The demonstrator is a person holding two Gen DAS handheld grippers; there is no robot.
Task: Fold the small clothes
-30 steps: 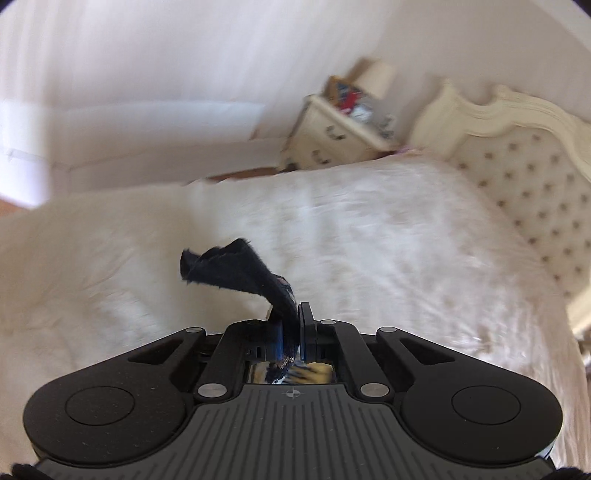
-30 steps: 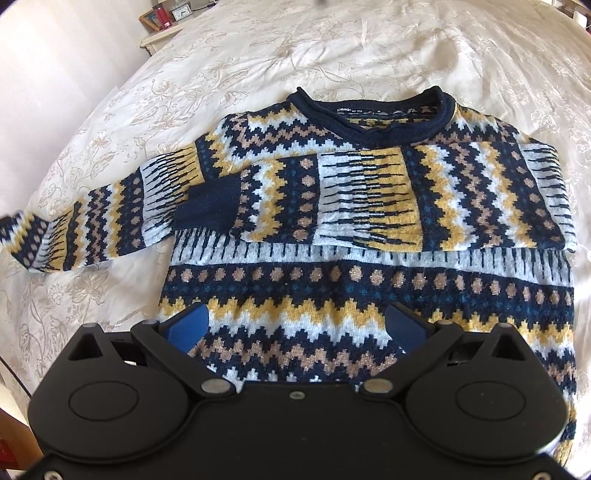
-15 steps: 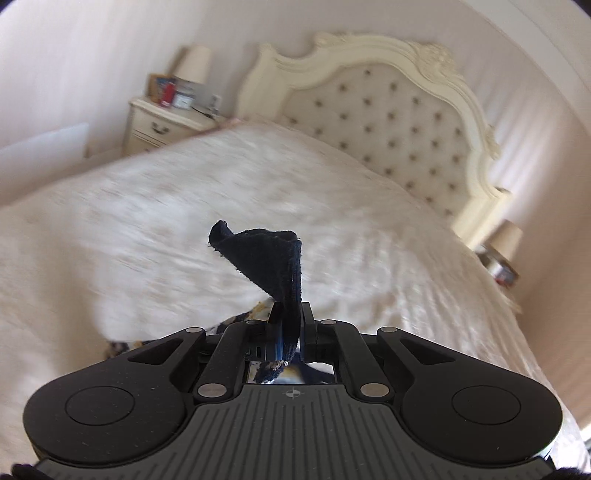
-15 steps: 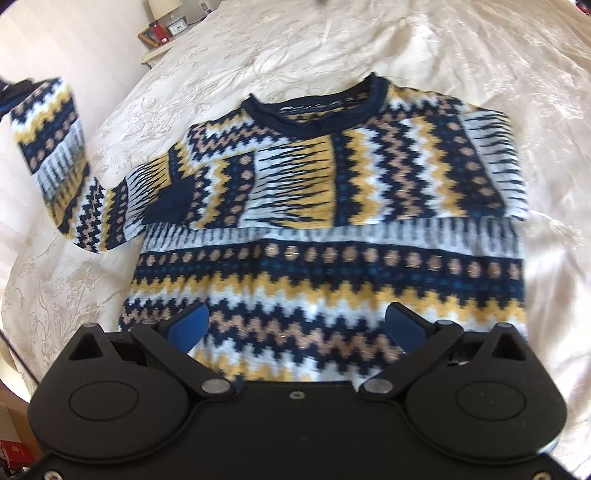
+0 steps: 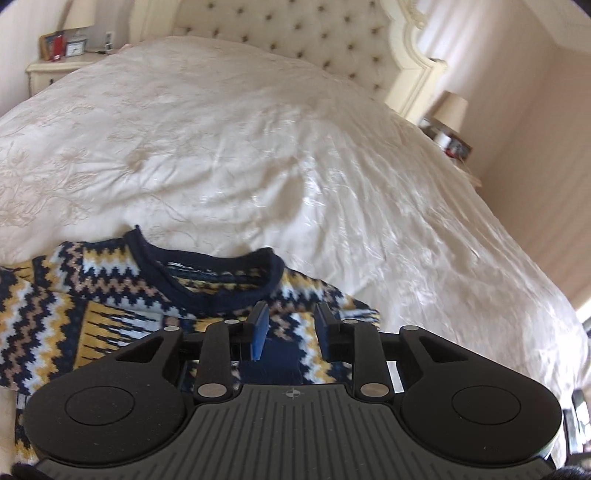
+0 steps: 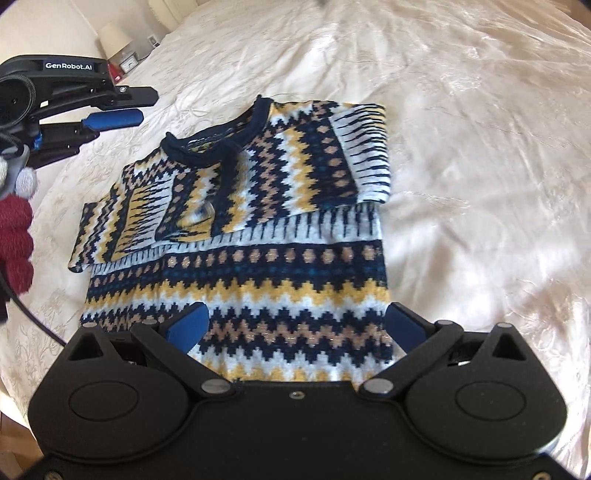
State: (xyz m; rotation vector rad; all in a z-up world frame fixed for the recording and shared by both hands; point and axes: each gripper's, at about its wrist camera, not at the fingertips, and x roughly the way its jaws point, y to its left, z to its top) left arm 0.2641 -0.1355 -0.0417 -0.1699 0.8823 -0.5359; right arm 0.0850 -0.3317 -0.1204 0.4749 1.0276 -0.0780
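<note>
Chunky zigzag-knit navy, yellow & white sweater (image 6: 236, 258) mid-frame on creased cream satin bedspread (image 6: 461, 147), both sleeves folded in. Left gripper (image 5: 290, 328) jaws just been opening, narrow gap, nothing gripped; right gripper (image 6: 295, 328) wide w/ nothing between.

This is a bedroom in a home. A wide bed (image 5: 258, 147) with a cream embroidered cover fills both views, backed by a tufted headboard (image 5: 325, 33) in a carved cream frame. On each side stands a nightstand (image 5: 48, 70) with a lamp (image 5: 450, 110); the left one also carries a small clock (image 5: 75, 47) and a picture frame (image 5: 47, 46). The walls are pale.
</note>
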